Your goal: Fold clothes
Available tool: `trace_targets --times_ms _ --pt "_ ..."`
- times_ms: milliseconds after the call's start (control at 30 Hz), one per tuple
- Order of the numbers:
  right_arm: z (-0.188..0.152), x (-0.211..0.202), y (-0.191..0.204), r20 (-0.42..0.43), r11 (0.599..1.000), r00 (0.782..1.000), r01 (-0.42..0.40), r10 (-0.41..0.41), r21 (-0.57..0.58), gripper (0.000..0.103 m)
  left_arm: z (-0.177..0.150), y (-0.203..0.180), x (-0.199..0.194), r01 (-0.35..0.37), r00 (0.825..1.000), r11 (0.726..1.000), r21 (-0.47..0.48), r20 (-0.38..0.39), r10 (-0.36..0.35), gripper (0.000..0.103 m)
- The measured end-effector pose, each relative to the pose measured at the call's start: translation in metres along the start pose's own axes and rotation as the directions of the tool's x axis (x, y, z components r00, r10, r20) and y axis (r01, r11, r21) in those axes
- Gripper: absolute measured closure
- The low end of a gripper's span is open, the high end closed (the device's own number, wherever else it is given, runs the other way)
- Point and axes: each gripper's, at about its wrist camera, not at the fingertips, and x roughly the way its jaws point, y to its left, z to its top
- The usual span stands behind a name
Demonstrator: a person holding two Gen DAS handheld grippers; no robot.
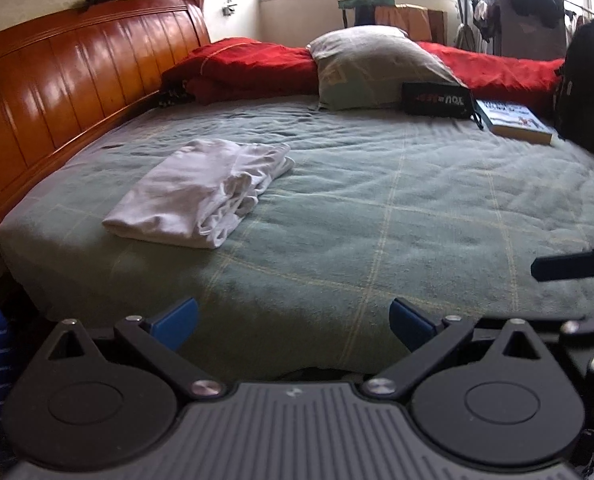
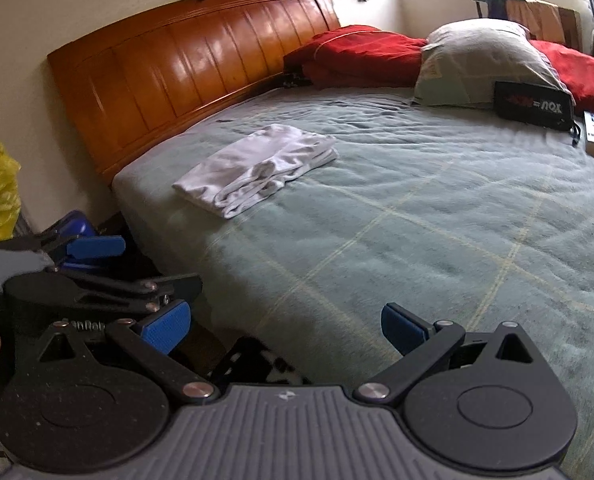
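A glossy orange-brown wooden headboard (image 1: 69, 80) stands at the left edge of the bed. Near it, a folded white cloth garment (image 1: 201, 192) lies flat on the grey-green checked blanket (image 1: 377, 208), apart from both claws. The left claw (image 1: 293, 320) hangs over the bed's near edge, spread wide and empty. The right claw (image 2: 285, 324) is likewise wide and holds nothing. Further right, a grey pillow (image 1: 373, 68) leans on red bedding (image 1: 249, 68), with a black pouch (image 1: 437, 100) and a blue-covered book (image 1: 517, 120) beside it.

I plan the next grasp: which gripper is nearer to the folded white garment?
Left. The left gripper is open near the bed's edge, garment ahead-left. The right gripper, open, sits farther right.
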Motion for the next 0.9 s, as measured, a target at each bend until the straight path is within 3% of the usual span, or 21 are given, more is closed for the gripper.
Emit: trace_targets --times_ms 367,900 --pt "-0.012 -0.020 0.030 0.018 0.998 1.000 0.001 0.000 -0.064 0.000 -0.018 0.017 -0.023 -0.014 1.000 0.999 -0.045 0.013 0.015 0.001" --pt "-0.013 -0.021 0.037 0.016 0.997 1.000 0.007 -0.005 -0.076 0.000 -0.024 0.020 -0.024 -0.025 1.000 0.999 -0.045 0.002 0.025 0.001"
